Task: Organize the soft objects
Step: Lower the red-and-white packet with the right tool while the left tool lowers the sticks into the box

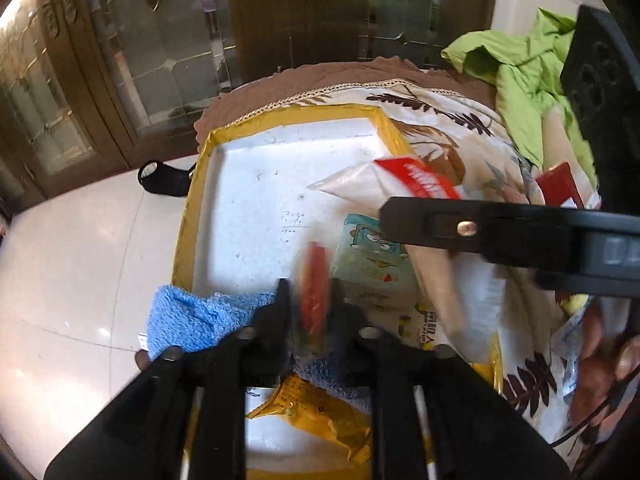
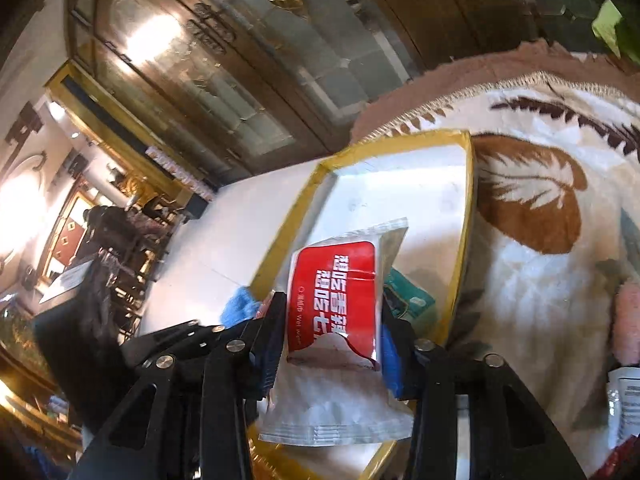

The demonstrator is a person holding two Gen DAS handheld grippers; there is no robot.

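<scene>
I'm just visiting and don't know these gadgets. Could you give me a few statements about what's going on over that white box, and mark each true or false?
1. The right gripper holds a red-and-white packet. True.
2. The left gripper holds the blue towel. False: a blurred red item sits between its fingers; the towel lies at the box's near left corner.
3. The box has a yellow rim. True.
4. The box sits on bare wood. False: it rests on a leaf-patterned blanket.
5. A green cloth lies inside the box. False: it is outside, beyond the blanket.
</scene>
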